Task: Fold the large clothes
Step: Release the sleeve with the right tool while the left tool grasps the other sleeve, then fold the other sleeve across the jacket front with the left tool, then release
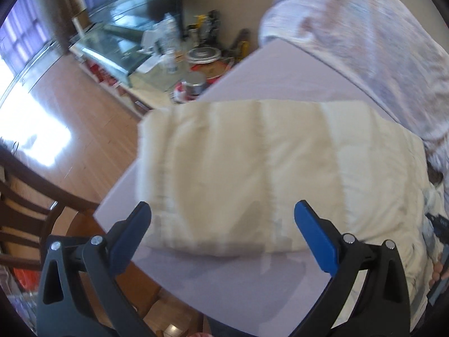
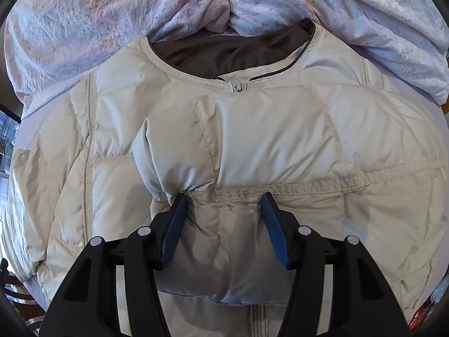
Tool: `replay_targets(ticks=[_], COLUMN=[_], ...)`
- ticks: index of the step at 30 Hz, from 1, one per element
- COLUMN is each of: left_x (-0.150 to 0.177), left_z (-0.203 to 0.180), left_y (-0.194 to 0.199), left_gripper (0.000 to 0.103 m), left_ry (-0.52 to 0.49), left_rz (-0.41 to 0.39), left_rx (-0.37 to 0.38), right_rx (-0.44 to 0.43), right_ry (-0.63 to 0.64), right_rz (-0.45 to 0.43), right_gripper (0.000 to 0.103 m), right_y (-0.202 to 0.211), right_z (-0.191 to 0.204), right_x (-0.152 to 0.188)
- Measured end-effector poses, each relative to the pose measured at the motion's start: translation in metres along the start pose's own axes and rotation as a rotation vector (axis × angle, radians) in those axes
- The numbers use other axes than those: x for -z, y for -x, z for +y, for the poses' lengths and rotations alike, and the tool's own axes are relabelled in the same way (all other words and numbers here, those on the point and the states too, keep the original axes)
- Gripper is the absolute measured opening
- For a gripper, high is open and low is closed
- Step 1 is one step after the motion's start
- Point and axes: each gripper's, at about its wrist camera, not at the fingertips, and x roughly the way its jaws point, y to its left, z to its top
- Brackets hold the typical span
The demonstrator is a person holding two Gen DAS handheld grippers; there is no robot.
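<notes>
Here the right claw (image 2: pixel 223 199) grips a folded sleeve of the cream jacket (image 2: pixel 252 140), which lies ahead on the desk (image 1: pixel 252 67); the left claw (image 1: pixel 223 214) hangs open above its hem.

The puffer jacket (image 2: pixel 269 140) is cream quilted cloth, smooth with a soft sheen, its seams stitched in raised rows, and the collar lining is darker, matt fabric. Gripping it, the right gripper (image 2: pixel 223 199) shows black matt plastic arms, ribbed blue pads (image 2: pixel 174 230) and shiny metal pins. At the far side lies a pale patterned cloth (image 2: pixel 84 14), slightly fuzzy. In the left view the table (image 1: pixel 252 78) looks smooth, matt lilac; the floor (image 1: pixel 84 118) is glossy wood planking.
</notes>
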Motion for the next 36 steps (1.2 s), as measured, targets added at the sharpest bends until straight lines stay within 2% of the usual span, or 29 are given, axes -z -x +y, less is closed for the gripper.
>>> replay_targets(ticks=[3, 9, 11, 13, 15, 21, 25, 29, 31, 34, 36], left_x=[-0.003, -0.003, 0.001, 0.001, 0.001, -0.002, -0.005, -0.004, -0.005, -0.010, -0.014], left_z=[0.025, 0.059, 0.063, 0.062, 0.062, 0.066, 0.065, 0.061, 0.060, 0.053, 0.046], left_y=[-0.008, -0.021, -0.023, -0.027, -0.032, -0.035, -0.035, -0.036, -0.035, -0.027, -0.020], left_gripper=[0.101, 0.101, 0.097, 0.087, 0.083, 0.080, 0.053, 0.037, 0.025, 0.015, 0.014], left_ry=[0.061, 0.142, 0.154, 0.166, 0.181, 0.230, 0.240, 0.246, 0.248, 0.238, 0.223], left_rz=[0.011, 0.030, 0.039, 0.052, 0.060, 0.030, 0.031, 0.032, 0.029, 0.015, -0.002], left_rx=[-0.019, 0.030, 0.055, 0.082, 0.106, 0.134, 0.170, 0.181, 0.185, 0.187, 0.184], right_rx=[0.004, 0.012, 0.014, 0.014, 0.012, 0.000, -0.005, -0.005, -0.006, -0.008, -0.009], right_ry=[0.003, 0.003, 0.004, 0.004, 0.005, 0.008, 0.010, 0.012, 0.010, 0.010, 0.009], right_rz=[0.005, 0.010, 0.010, 0.008, 0.008, 0.008, -0.001, -0.001, -0.002, -0.003, -0.003], right_gripper=[0.058, 0.058, 0.058, 0.058, 0.058, 0.058, 0.058, 0.058, 0.058, 0.058, 0.059], right_y=[0.001, 0.002, 0.000, 0.000, 0.000, 0.002, 0.001, 0.001, 0.000, 0.000, 0.000], right_z=[-0.001, 0.005, 0.006, 0.007, 0.006, 0.004, 0.004, 0.004, 0.005, 0.005, 0.005], right_x=[-0.001, -0.003, -0.004, -0.003, -0.003, -0.001, 0.000, 0.000, 0.000, 0.000, 0.001])
